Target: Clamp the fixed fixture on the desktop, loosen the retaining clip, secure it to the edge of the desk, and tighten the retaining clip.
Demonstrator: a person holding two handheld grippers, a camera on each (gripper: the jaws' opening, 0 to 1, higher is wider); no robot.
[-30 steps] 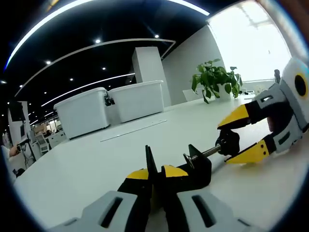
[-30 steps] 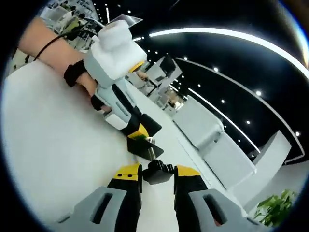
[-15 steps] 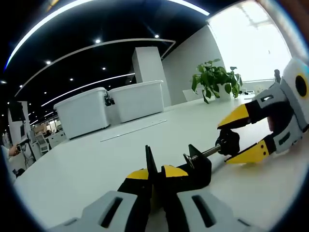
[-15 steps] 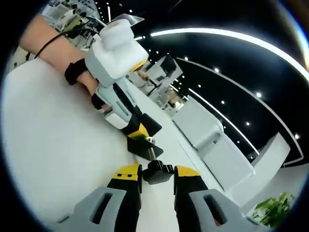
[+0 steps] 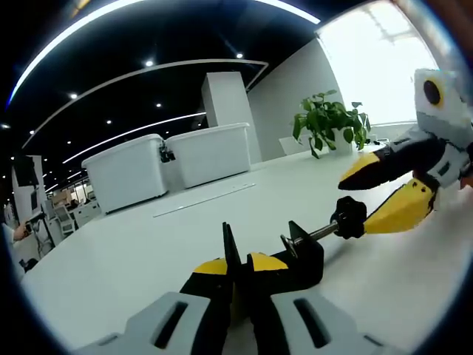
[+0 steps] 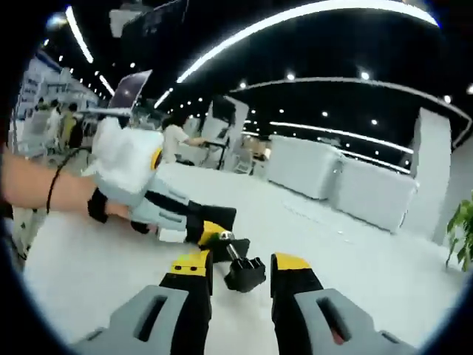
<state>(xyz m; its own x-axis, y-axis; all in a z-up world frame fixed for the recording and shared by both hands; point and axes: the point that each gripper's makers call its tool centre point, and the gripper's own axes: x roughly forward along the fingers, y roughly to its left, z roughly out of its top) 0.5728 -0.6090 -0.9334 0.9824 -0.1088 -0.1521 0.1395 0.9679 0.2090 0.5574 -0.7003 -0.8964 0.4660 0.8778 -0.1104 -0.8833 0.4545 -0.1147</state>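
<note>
The black clamp fixture (image 5: 301,257) lies on the white desk (image 5: 133,251), and my left gripper (image 5: 235,268) is shut on its frame. Its screw runs right to a black knob (image 5: 349,217). My right gripper (image 5: 353,201) comes in from the right, open, with its yellow fingertips (image 5: 399,211) on either side of the knob. In the right gripper view the knob (image 6: 246,274) sits between my right gripper's (image 6: 242,265) parted jaws with a small gap on each side. Beyond it the left gripper (image 6: 211,231) holds the clamp fixture (image 6: 219,238), with a person's hand (image 6: 44,194) behind.
Two large white bins (image 5: 170,166) stand at the back of the desk, with a potted plant (image 5: 329,118) to their right near a bright window. A white pillar (image 5: 225,103) rises behind the bins. People and office desks (image 6: 177,140) show far off.
My right gripper has rolled around the knob and its jaws have widened off it; the right gripper view has swung with it. The left gripper and clamp have stayed still.
</note>
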